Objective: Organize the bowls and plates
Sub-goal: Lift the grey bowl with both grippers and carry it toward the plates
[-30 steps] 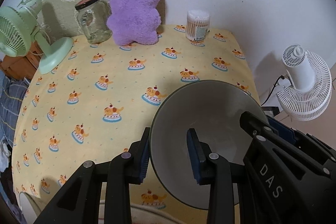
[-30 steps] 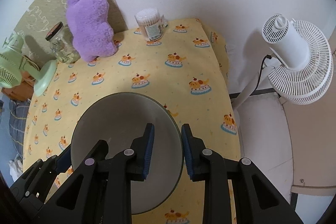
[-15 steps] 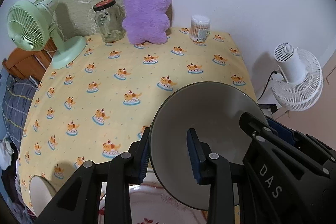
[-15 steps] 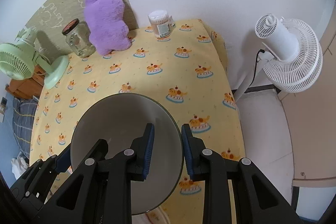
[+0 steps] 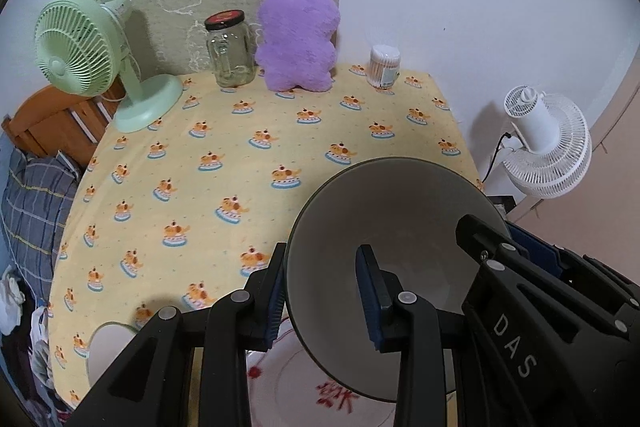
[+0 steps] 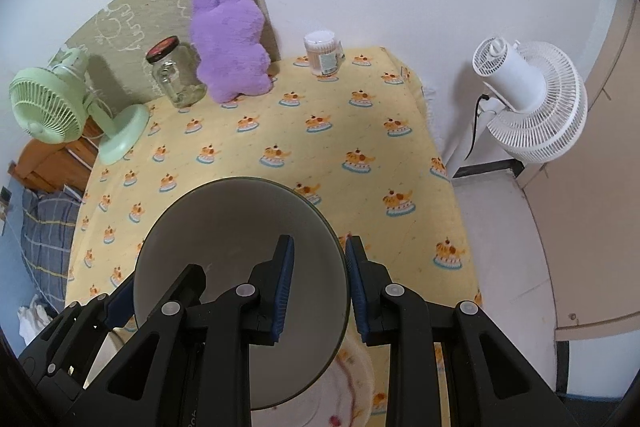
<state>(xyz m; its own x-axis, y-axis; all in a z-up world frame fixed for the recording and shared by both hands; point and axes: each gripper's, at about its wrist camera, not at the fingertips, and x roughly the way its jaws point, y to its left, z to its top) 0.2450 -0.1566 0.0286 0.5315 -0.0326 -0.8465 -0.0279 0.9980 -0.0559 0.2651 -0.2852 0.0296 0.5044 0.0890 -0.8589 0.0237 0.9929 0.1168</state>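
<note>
A grey bowl (image 5: 400, 227) is held in the air over the near edge of the yellow-clothed table (image 5: 240, 147). My left gripper (image 5: 322, 295) is shut on its left rim and my right gripper (image 6: 318, 287) is shut on its right rim; the bowl shows in the right wrist view too (image 6: 224, 235). Under the bowl lies a white plate with red marks (image 5: 312, 387), also seen in the right wrist view (image 6: 348, 387). A small white dish (image 5: 106, 347) sits at the near left.
Along the back of the table stand a green fan (image 5: 80, 59), a glass jar (image 5: 230, 51), a purple plush toy (image 5: 298, 35) and a cotton swab tub (image 5: 384, 65). A white floor fan (image 6: 528, 99) stands right of the table. A bed (image 5: 36, 207) lies to the left.
Both grippers have risen and pulled back toward me with the bowl. More of the table shows, and the white plate and small dish have come into view below.
</note>
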